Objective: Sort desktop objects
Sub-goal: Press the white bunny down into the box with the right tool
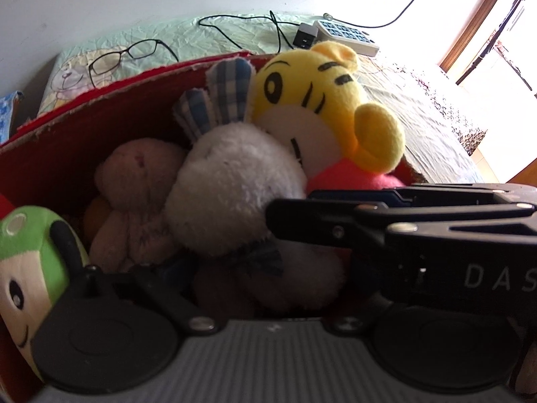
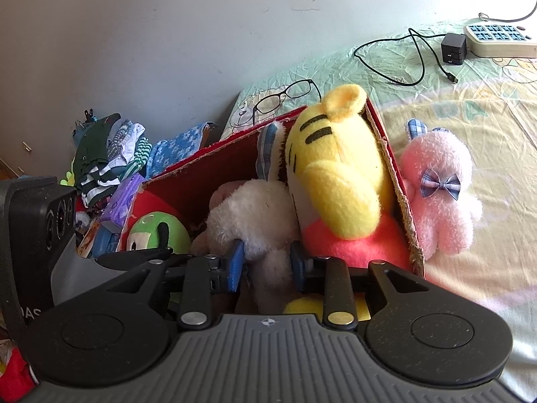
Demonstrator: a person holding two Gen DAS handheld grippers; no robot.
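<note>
Items ahead of my jaws:
- Glasses (image 2: 287, 95), black-framed: far ahead, lying on the sheet.
- Sheet (image 2: 470, 107), pale green and yellow, cartoon print: ahead and to the right.
- Power strip (image 2: 500, 38), white: far ahead, right.
- Charger (image 2: 453, 48), black: just beside the strip.
- Cable (image 2: 419, 57), black: looped near the charger.
- Heap of clothes (image 2: 110, 154): ahead, left.
- Wall (image 2: 167, 33), white: beyond everything.

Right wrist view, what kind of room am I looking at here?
Probably a bedroom: a cartoon-print bedsheet covers a bed against a white wall, a red box of plush toys sits on it, and folded clothes are piled beside it.
</note>
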